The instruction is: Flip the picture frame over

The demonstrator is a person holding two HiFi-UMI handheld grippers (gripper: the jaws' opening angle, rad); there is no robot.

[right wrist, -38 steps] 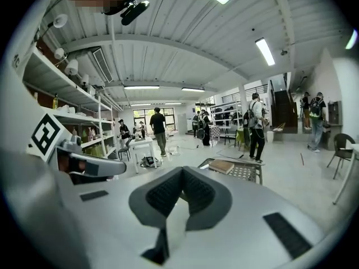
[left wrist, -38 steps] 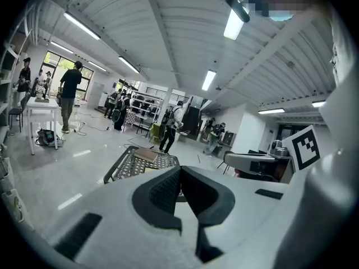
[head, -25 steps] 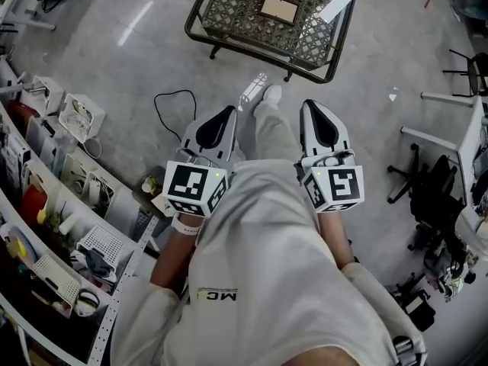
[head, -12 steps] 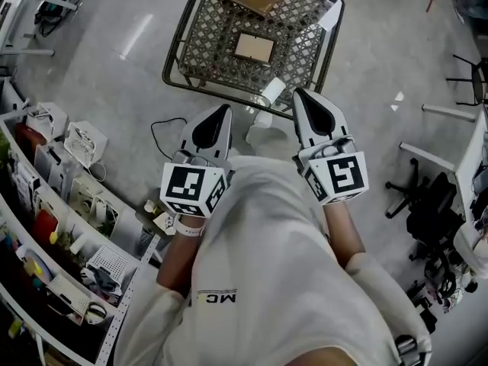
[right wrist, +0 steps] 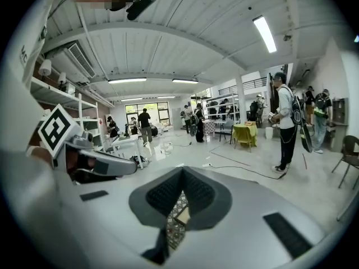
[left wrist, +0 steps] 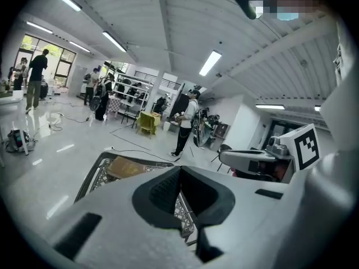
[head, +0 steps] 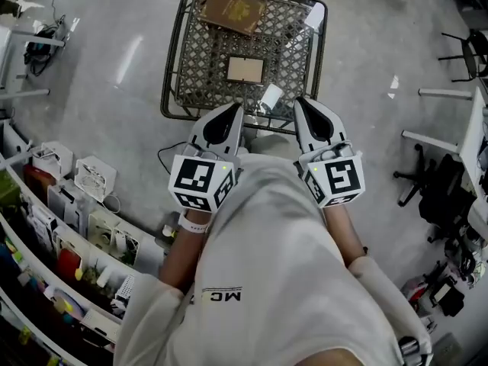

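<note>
A small picture frame (head: 245,69) with a pale brown face lies flat in the middle of a low metal lattice table (head: 174,67). Both grippers are held side by side over the table's near edge, short of the frame. My left gripper (head: 238,107) is shut and holds nothing. My right gripper (head: 298,100) has its tips together and is also bare. The left gripper view shows the shut tips (left wrist: 179,168) above the table's corner (left wrist: 95,170). In the right gripper view, lattice (right wrist: 173,231) shows through the gap behind the closed tips (right wrist: 181,170).
On the table lie a brown book (head: 233,11) at the far side, a white sheet (head: 314,15) at the far right corner and a small white object (head: 271,96) near the front edge. Shelving with bins (head: 84,219) runs along the left, office chairs (head: 438,193) stand right. People (left wrist: 185,122) stand in the hall.
The table has come much nearer in the head view. Both grippers, once over bare floor, now reach its near edge. Their jaws stay together.
</note>
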